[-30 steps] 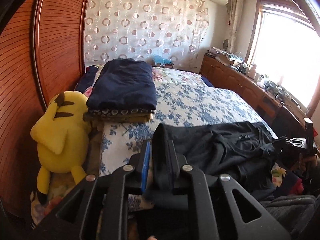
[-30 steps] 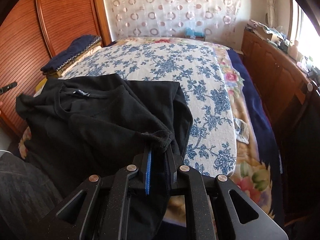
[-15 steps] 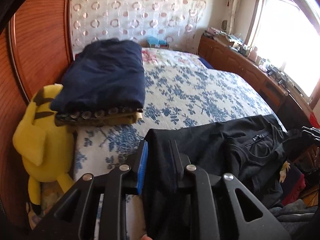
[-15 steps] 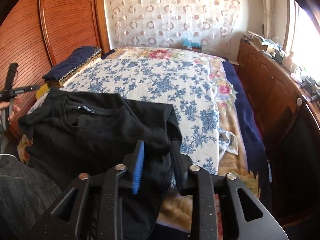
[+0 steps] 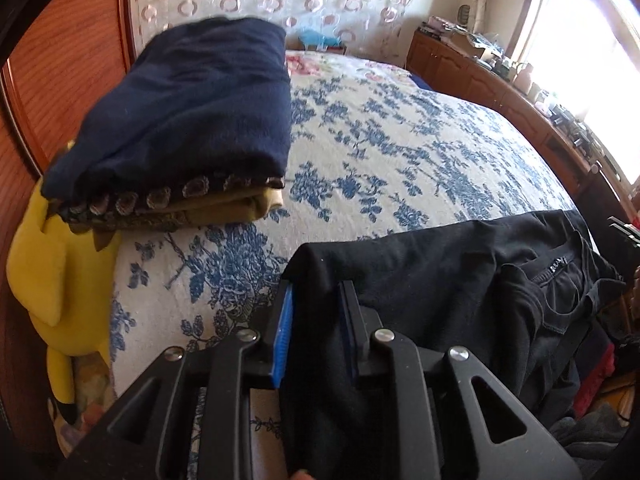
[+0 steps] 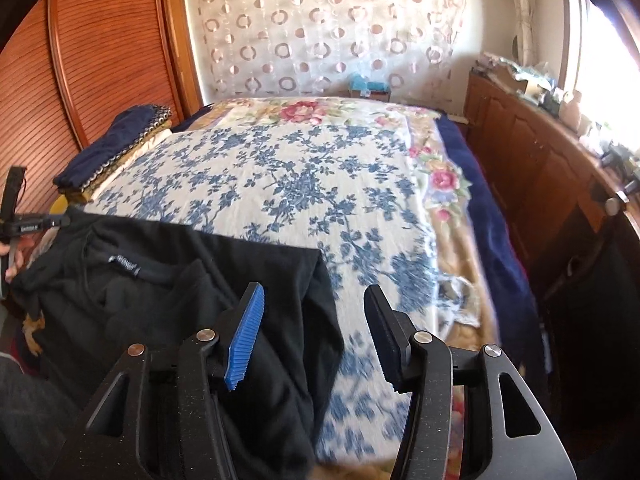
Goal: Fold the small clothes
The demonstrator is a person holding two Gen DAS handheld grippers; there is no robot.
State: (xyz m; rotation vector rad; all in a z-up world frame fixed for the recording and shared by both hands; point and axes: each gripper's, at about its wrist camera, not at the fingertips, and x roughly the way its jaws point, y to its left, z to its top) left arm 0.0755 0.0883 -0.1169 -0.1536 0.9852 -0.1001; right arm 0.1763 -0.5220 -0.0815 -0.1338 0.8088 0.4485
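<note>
Black shirt (image 5: 460, 280) laid down, unfolded; left gripper (image 5: 316, 320) pinched its edge, right gripper (image 6: 316, 332) just opened, cloth loose between its fingers.

My left matte-black two-finger claw (image 5: 316, 320) has angular plastic arms with triangular cut-outs and four round silver screw heads in a row; a ribbed blue rubber pad (image 5: 283, 336) lines the finger at nine o'clock, and the pad at three o'clock shows only a thin blue edge. My right matte-black claw (image 6: 316, 334) is built the same: speckled black arms, four silver screws, a ribbed blue pad (image 6: 246, 338) at nine o'clock and a dark-backed finger (image 6: 384, 340) at three o'clock.
</note>
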